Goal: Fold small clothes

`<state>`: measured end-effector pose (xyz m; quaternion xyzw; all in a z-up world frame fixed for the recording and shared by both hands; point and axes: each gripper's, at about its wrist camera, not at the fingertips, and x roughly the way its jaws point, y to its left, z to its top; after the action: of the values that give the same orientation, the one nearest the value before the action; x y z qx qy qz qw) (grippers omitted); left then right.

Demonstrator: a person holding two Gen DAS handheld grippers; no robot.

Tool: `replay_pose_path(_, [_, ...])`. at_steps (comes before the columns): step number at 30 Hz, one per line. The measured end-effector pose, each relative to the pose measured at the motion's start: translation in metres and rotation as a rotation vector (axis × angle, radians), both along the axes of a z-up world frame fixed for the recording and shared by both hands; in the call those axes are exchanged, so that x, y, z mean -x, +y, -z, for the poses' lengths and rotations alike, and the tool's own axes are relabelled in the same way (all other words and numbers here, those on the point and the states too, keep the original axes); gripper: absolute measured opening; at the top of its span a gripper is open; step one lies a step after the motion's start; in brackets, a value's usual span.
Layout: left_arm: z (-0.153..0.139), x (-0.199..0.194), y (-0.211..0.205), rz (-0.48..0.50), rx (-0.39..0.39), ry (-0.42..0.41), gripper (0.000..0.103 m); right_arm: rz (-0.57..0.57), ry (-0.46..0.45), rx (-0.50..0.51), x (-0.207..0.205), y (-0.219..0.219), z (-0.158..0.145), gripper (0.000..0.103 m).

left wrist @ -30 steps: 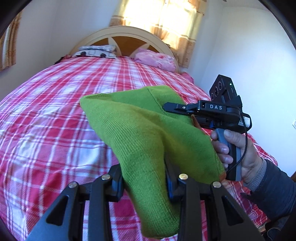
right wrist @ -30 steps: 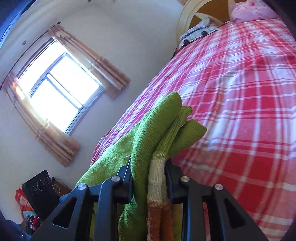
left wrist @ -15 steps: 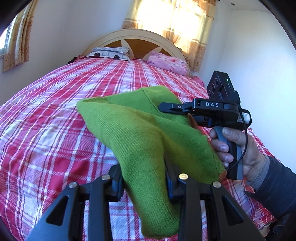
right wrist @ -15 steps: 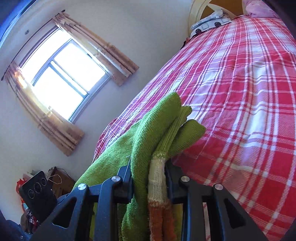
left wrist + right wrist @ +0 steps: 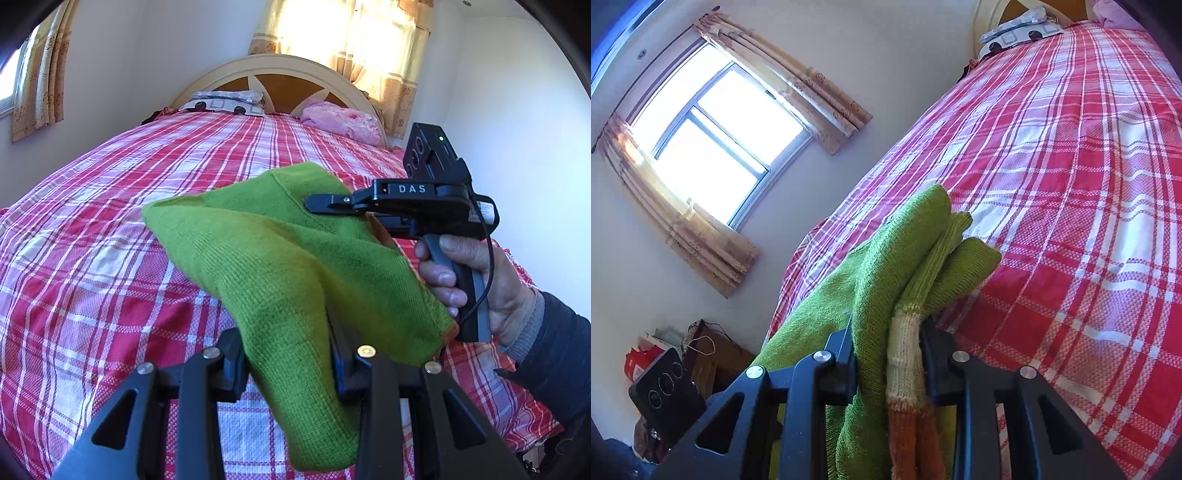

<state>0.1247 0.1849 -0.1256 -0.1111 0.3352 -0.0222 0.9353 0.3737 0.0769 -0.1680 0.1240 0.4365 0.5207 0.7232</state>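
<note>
While both views share one item, entries follow by camera.

Left wrist view. Item: green knitted garment (image 5: 280, 266), small, held above a red-and-white plaid bedspread (image 5: 92, 236). Left gripper (image 5: 286, 365): black fingers clamped on a thick fold of the knit, which hangs down past them to the lower edge of the picture. Right gripper (image 5: 325, 203): black, marked DAS, seen side-on, its tips pinching the garment's far edge; a hand (image 5: 476, 280) in a dark sleeve grips its handle. Between the two grips the cloth spans as a loose sheet. Change against the earlier frames: more of the cream arched headboard (image 5: 280, 70), the sunlit patterned curtains (image 5: 354, 40) and a second curtain at the left edge now show, and the bed sits lower in the picture; the grip itself looks the same. A patterned pillow (image 5: 229, 101) and a pink pillow (image 5: 340, 120) lie at the head. Hidden: the garment's overall shape.

Right wrist view. Right gripper (image 5: 888, 365): fingers closed on bunched layers, green folds plus a cream and orange ribbed band. Change: the window (image 5: 713, 136) sits further right in the picture and a dark box with round lenses at lower left shows more fully. Cut off: the garment's lower part, below the fingers. Clutter at lower left is hard to identify.
</note>
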Motion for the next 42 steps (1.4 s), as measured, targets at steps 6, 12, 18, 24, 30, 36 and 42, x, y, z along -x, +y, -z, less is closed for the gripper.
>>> replay_pose_path(6, [0.009, 0.004, 0.002, 0.009, -0.007, 0.017, 0.035, 0.0, 0.007, 0.018, -0.003, 0.002, 0.006, 0.028])
replay_pose_path(12, [0.021, 0.01, 0.002, 0.01, -0.015, 0.025, 0.036, 0.01, 0.009, 0.037, -0.004, 0.002, 0.01, 0.028])
replay_pose_path(18, [0.037, 0.014, 0.006, 0.004, 0.009, 0.05, 0.037, 0.02, 0.005, 0.065, -0.006, 0.002, 0.019, 0.029])
replay_pose_path(24, [0.036, 0.014, 0.004, 0.004, 0.007, 0.047, 0.042, 0.041, -0.028, 0.117, -0.006, 0.002, 0.024, 0.03])
replay_pose_path(30, [0.03, 0.016, 0.0, -0.01, -0.014, 0.06, 0.05, 0.058, -0.062, 0.146, -0.001, 0.003, 0.022, 0.034])
replay_pose_path(36, [0.017, 0.026, 0.0, -0.019, -0.044, 0.042, 0.052, 0.06, -0.109, 0.172, 0.006, -0.005, 0.017, 0.035])
replay_pose_path(42, [-0.006, 0.035, 0.01, -0.078, -0.09, -0.051, 0.074, 0.088, -0.174, 0.189, 0.018, -0.013, 0.004, 0.037])
